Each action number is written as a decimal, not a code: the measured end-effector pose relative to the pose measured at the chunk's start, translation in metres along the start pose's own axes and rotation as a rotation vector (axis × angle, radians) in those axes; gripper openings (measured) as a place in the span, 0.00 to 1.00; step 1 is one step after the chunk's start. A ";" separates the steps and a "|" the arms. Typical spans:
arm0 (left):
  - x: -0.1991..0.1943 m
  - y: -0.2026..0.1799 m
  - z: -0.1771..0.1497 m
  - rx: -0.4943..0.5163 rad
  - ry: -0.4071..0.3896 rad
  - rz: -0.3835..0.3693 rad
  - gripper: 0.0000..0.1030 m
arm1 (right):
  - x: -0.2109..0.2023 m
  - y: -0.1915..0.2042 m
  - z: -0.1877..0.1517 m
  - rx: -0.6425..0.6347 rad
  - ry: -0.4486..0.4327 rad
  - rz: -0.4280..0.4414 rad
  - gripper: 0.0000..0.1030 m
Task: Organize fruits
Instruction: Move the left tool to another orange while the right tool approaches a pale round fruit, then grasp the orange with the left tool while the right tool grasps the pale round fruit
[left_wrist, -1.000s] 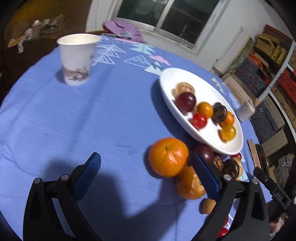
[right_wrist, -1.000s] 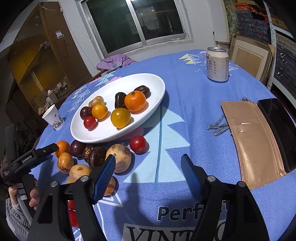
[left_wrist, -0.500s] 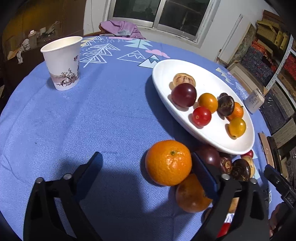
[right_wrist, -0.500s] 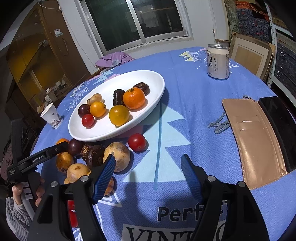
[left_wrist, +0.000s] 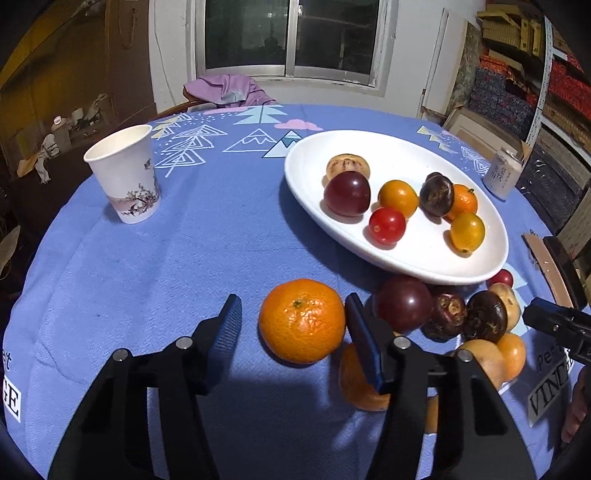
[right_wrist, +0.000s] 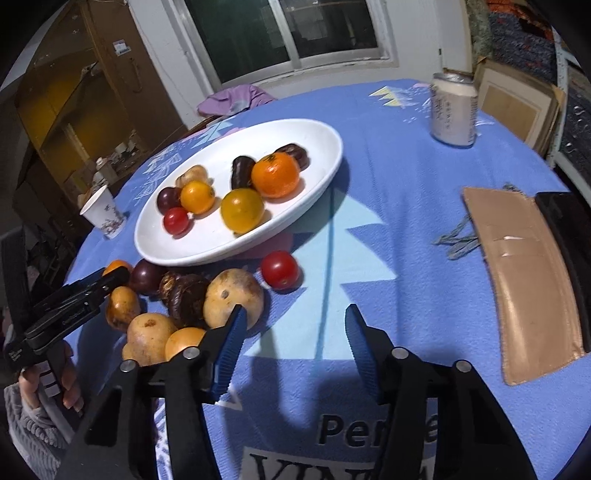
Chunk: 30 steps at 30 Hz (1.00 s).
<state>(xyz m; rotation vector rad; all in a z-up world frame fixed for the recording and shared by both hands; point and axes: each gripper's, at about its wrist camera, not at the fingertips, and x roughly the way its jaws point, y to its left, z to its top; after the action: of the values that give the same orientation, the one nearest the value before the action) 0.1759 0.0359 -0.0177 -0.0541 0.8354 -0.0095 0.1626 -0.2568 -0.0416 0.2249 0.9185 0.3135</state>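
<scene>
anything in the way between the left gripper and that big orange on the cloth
Nothing visible does. The big orange sits just ahead of the left gripper, whose jaws have been closing around it, pads not yet pressing. Another orange fruit crowds the right finger.

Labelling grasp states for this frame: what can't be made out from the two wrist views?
- Left gripper on the mandarin: left wrist view, pad contact uncertain; its right finger covers that side.
- Orange fruit behind that finger: mostly hidden.
- Fruit pile: right wrist view, overlapping, count unclear; the right gripper's finger covers part.
- Can: print too small.
</scene>
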 end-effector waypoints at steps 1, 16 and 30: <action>0.000 0.002 0.000 -0.009 0.003 -0.002 0.55 | 0.002 -0.004 0.001 0.034 0.019 0.052 0.53; 0.004 0.009 -0.004 -0.075 0.013 -0.028 0.58 | 0.027 0.013 0.013 0.061 0.084 0.155 0.45; -0.003 0.003 -0.008 -0.052 -0.018 -0.030 0.45 | -0.004 0.047 -0.001 -0.182 -0.139 -0.120 0.38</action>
<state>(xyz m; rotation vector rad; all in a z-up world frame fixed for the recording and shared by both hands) 0.1680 0.0387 -0.0205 -0.1152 0.8168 -0.0152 0.1517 -0.2140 -0.0243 0.0229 0.7576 0.2652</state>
